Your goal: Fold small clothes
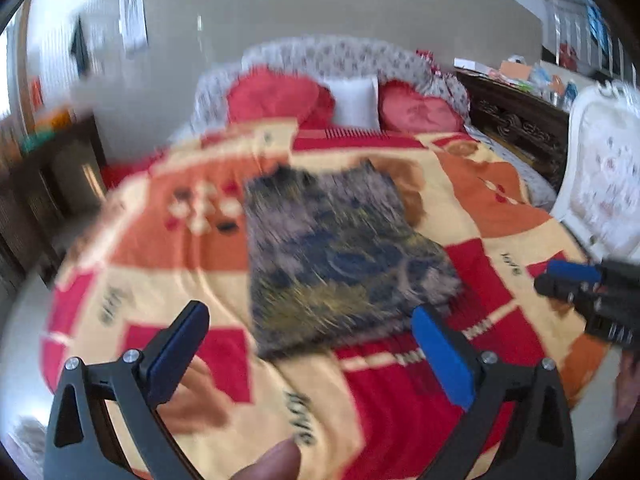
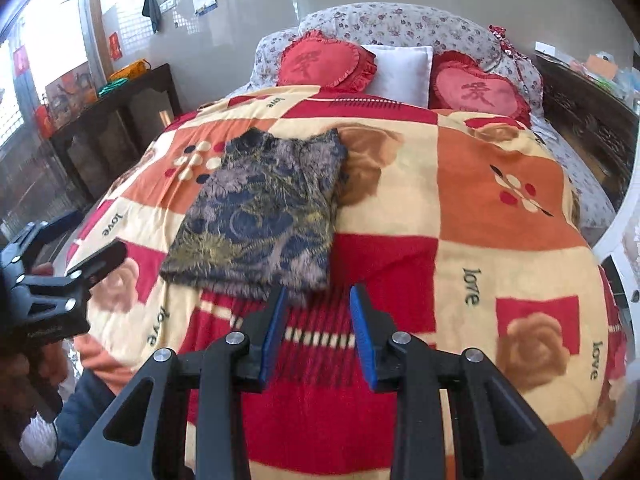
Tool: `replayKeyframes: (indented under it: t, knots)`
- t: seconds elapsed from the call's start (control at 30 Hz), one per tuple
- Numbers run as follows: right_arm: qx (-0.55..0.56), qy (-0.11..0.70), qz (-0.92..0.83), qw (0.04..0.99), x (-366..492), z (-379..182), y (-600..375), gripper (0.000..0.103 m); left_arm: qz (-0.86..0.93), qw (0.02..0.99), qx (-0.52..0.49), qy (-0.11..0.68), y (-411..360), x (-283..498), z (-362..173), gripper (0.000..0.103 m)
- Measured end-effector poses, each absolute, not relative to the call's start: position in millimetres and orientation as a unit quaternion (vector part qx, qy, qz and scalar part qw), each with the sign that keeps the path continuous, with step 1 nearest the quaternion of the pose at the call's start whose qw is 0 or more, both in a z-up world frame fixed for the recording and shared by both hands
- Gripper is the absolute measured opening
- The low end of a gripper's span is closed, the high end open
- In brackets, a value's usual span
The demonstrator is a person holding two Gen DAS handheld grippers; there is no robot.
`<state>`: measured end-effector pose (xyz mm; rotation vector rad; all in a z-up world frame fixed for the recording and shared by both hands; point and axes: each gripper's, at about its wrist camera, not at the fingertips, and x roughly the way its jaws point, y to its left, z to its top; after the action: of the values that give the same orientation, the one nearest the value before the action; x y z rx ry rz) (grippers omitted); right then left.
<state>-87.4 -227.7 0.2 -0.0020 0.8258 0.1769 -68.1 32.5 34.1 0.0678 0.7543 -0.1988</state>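
On patchwork blanket lies folded garment; both grippers gape, holding nothing.

My black grippers have blue pads. The folded garment is navy, grey and gold floral. The blanket is checked red, orange and cream. Far pillows are red hearts.

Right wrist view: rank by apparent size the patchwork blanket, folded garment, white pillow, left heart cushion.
1. patchwork blanket, by far the largest.
2. folded garment.
3. left heart cushion and white pillow look alike; the cushion overlaps the pillow, so no ranking.
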Motion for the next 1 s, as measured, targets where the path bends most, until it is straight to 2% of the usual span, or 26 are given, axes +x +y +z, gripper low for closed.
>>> replayKeyframes:
  t: [0.23,1.0]
  knots:
    - [0.012,0.396,0.088,0.914,-98.5,10.9,-233.1,0.004,-0.024,0.892,0.002,0.451,31.7,-49.6,45.9,0.103]
    - [-0.003,0.380,0.094,0.920,-107.5,29.7,-232.0,0.004,-0.007,0.894,0.006,0.448,33.4,-52.0,53.5,0.103]
